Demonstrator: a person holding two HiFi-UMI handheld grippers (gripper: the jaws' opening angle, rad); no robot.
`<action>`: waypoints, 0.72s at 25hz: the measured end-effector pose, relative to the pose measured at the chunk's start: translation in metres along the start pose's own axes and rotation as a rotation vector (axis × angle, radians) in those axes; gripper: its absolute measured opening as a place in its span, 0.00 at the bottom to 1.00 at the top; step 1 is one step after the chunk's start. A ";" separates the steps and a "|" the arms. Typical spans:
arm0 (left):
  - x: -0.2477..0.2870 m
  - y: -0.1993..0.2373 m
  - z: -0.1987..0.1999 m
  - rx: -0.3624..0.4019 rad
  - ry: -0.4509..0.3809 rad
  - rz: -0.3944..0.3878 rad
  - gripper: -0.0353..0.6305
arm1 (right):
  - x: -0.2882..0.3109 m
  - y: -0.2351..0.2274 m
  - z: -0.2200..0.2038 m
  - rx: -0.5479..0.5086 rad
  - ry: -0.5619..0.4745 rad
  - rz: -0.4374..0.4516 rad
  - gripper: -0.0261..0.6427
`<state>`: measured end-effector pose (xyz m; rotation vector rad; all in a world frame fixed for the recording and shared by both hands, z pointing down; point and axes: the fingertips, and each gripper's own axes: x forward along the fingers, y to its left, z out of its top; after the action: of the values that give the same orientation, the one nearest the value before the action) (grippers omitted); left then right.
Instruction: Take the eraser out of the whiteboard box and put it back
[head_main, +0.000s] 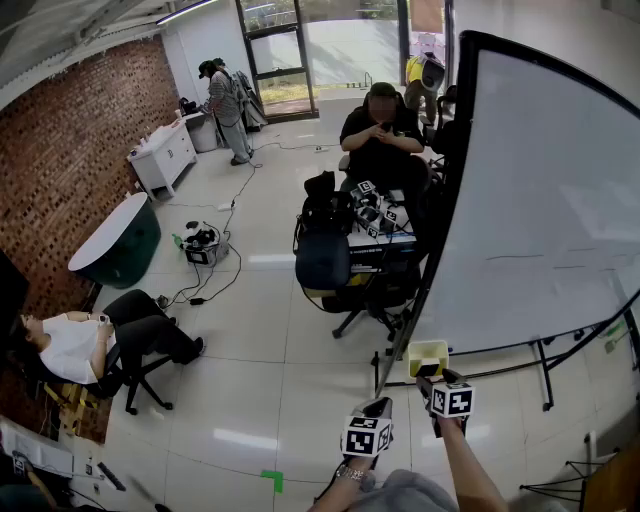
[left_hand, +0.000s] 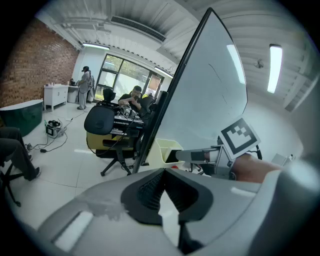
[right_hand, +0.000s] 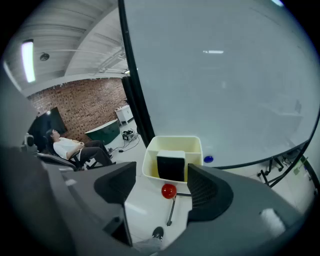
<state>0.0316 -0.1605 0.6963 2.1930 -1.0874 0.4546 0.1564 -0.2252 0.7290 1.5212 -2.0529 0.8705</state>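
A pale yellow box (right_hand: 174, 145) hangs at the lower left corner of the whiteboard (right_hand: 225, 75). In it stands a black eraser (right_hand: 171, 166), upright. My right gripper (right_hand: 161, 173) is open wide, just short of the box, its jaws on either side of the eraser's line and touching nothing. In the head view the right gripper (head_main: 427, 379) sits right below the box (head_main: 428, 356). My left gripper (left_hand: 163, 172) is shut and empty, held lower left of the right one; the left gripper view takes in the box (left_hand: 166, 148) and the right gripper (left_hand: 176, 156) reaching to it.
A red ball on a thin rod (right_hand: 168, 190) lies below the box. A blue magnet (right_hand: 208, 159) sticks to the board. The whiteboard's stand (head_main: 545, 370) is at right. A person sits at a cluttered desk (head_main: 375, 225); another person sits at left (head_main: 80, 345).
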 end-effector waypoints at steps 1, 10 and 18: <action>0.004 0.004 0.003 -0.001 0.004 -0.003 0.06 | 0.007 0.002 -0.001 0.007 0.020 0.006 0.52; 0.027 0.018 0.034 -0.005 0.009 -0.012 0.06 | 0.050 -0.022 0.005 0.038 0.126 -0.106 0.52; 0.043 0.022 0.046 -0.007 0.008 0.004 0.06 | 0.018 -0.003 0.038 0.030 0.120 0.025 0.46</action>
<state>0.0406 -0.2267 0.6956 2.1814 -1.0883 0.4601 0.1540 -0.2653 0.7150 1.4254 -1.9855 0.9813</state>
